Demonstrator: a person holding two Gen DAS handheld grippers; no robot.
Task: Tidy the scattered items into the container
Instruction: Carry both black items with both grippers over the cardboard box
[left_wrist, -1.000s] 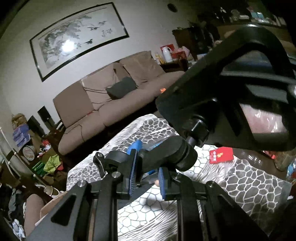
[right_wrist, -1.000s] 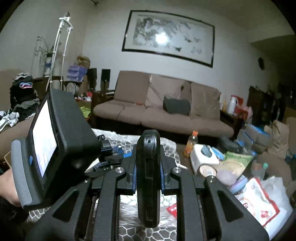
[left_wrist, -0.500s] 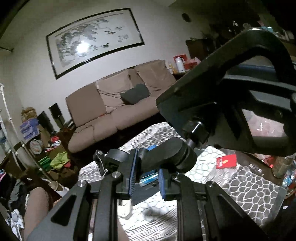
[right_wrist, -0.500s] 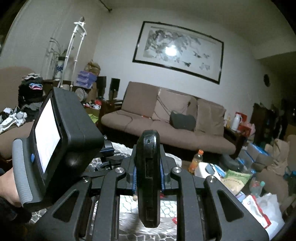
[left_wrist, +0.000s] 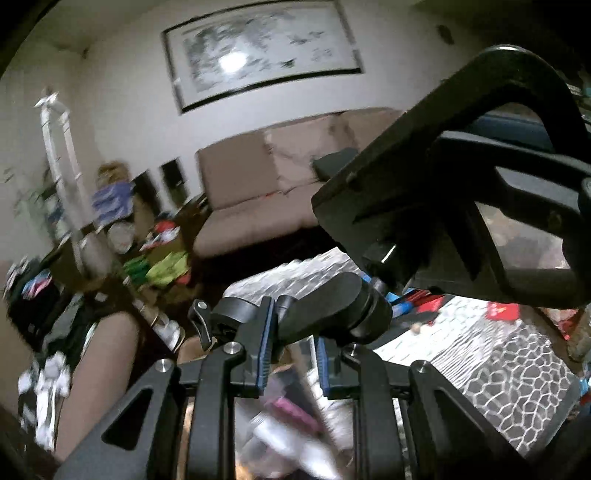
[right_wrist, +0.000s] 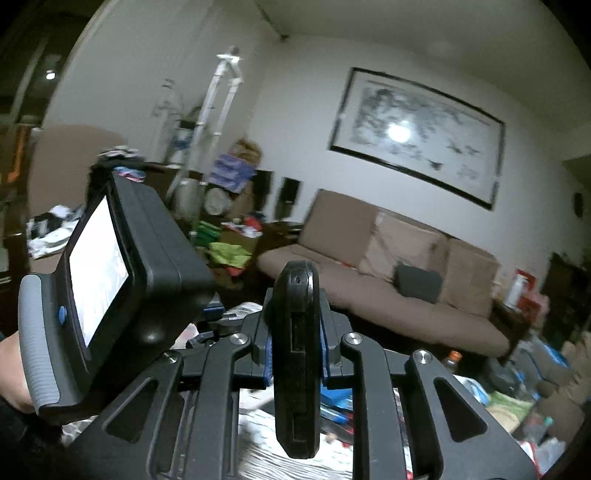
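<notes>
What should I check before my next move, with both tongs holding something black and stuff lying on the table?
1. Left tongs grip: ok, shut on the black mount arm.
2. Right tongs grip: ok, shut on the upright black slab.
3. Container in sight: cannot tell; the left wrist view is blurred below the tongs.
4. Table tidied: not ok; a red packet lies on the patterned cloth.
</notes>
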